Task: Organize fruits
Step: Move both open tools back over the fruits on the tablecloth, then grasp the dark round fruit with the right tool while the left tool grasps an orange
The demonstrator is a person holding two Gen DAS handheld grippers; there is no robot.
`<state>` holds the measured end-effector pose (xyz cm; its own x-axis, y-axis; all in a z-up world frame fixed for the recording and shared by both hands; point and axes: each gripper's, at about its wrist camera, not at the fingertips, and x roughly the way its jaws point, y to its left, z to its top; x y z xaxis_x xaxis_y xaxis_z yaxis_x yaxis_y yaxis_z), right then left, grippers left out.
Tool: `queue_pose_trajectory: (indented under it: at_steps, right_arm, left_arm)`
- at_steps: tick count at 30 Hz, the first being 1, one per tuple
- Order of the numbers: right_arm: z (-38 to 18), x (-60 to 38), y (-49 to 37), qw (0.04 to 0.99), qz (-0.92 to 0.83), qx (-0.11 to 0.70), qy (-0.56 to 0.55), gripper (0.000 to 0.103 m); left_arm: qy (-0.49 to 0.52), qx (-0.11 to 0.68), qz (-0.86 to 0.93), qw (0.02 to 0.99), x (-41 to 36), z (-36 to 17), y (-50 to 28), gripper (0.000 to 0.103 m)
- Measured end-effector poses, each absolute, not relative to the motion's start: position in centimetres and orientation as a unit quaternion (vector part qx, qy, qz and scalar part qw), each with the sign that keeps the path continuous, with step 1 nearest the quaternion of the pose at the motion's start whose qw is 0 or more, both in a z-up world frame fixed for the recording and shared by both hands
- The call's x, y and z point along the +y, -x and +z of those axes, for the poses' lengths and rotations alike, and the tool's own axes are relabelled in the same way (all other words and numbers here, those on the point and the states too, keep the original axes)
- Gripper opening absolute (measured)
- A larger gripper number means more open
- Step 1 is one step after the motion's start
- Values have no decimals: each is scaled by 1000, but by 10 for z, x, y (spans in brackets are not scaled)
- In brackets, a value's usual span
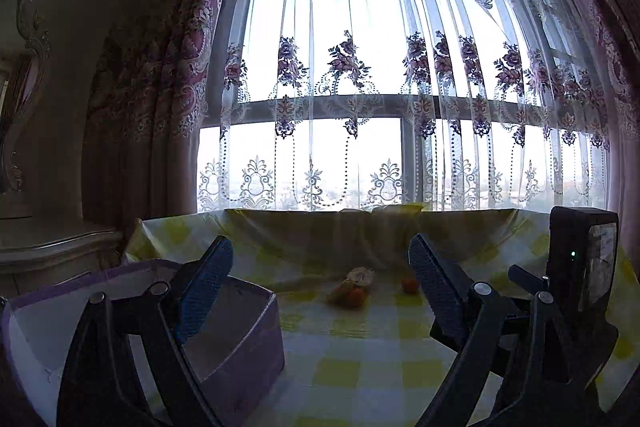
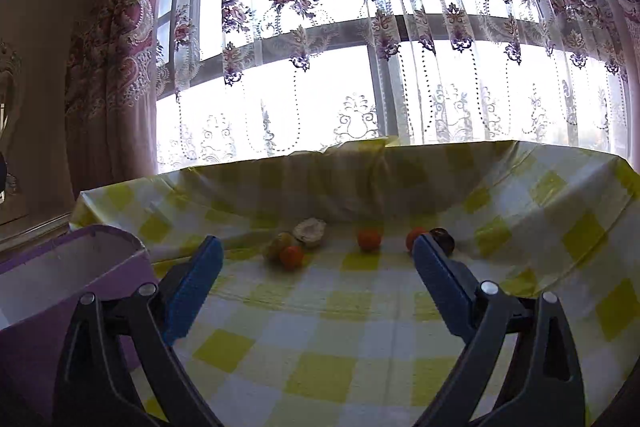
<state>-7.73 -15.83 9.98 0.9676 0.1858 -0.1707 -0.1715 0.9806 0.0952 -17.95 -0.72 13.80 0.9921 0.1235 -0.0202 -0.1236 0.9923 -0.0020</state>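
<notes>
Several small fruits lie on the yellow-checked tablecloth (image 2: pixel 360 347): an orange one (image 2: pixel 291 257) beside a yellowish-green one (image 2: pixel 279 244) and a pale cut half (image 2: pixel 310 231), another orange (image 2: pixel 369 239), a third orange (image 2: pixel 414 235) next to a dark round fruit (image 2: pixel 444 239). The left cluster also shows in the left wrist view (image 1: pixel 352 291), with one orange (image 1: pixel 409 285) apart. A purple box (image 1: pixel 236 339) stands at the left, also in the right wrist view (image 2: pixel 72 275). My left gripper (image 1: pixel 320 287) and right gripper (image 2: pixel 318 275) are both open, empty, well short of the fruit.
The other gripper's black body (image 1: pixel 576 291) sits at the right of the left wrist view. A window with embroidered lace curtains (image 1: pixel 360 75) runs behind the table. A carved cabinet (image 1: pixel 48 247) stands at the left. The cloth rises in a fold at the table's far edge (image 2: pixel 360 179).
</notes>
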Motion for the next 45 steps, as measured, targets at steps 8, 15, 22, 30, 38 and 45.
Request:
queue_pose_trajectory:
  at_steps: [8, 15, 22, 30, 38, 45]
  right_arm:
    - [68, -242, -38, 969, -20, 240, -55, 98]
    - [45, -265, -131, 947, 12, 315, -64, 83]
    - [33, -265, -191, 926, 42, 370, -67, 59]
    - [23, -252, -237, 913, 32, 406, -26, 54]
    - [17, -255, -246, 906, 45, 417, -48, 40]
    - [19, -307, -224, 914, 46, 344, -210, 40]
  left_arm:
    - [38, 212, -18, 976, -31, 80, 28, 87]
    - [46, 309, -13, 950, -44, 43, -55, 88]
    - [132, 363, -63, 920, -21, 28, -82, 88]
    - [153, 385, -67, 908, -15, 22, -84, 89]
    - [137, 392, -75, 907, -23, 24, -89, 89]
    - [95, 389, -93, 911, -69, 26, -139, 88]
